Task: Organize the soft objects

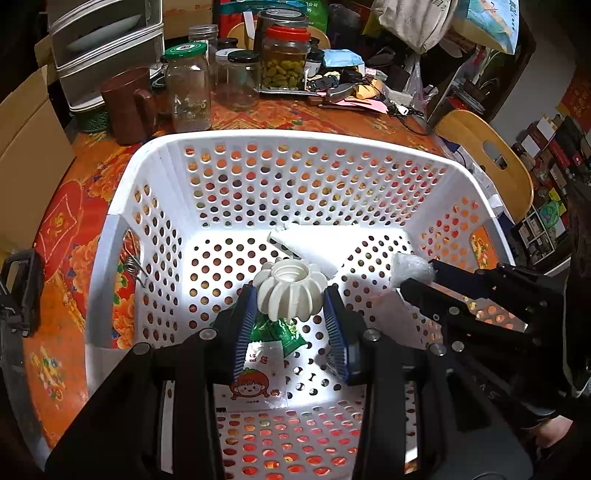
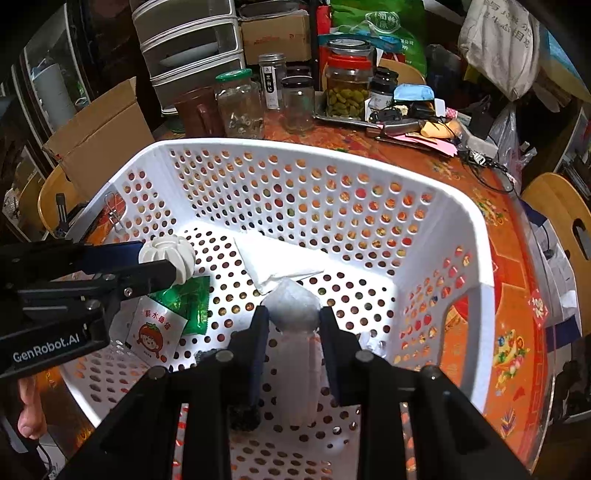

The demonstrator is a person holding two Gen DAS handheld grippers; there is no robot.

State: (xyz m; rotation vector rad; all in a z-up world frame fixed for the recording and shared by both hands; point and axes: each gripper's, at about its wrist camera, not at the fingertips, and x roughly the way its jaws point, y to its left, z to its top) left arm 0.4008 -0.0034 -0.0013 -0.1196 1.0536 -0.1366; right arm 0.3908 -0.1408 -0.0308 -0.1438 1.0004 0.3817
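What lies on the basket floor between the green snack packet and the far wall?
A folded white tissue lies there on the basket floor, beyond the green snack packet; the right wrist view shows it best.

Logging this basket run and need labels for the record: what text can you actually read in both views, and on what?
"GenRobot.AI": on the body of the left gripper, right wrist view.
"蒜水番茄", roughly; small and uncertain: on the white snack packet in the basket.
"福": on a red tag on the tablecloth.
Green bag at the back, jar labels, hanging cloth bag: print too blurred to read.
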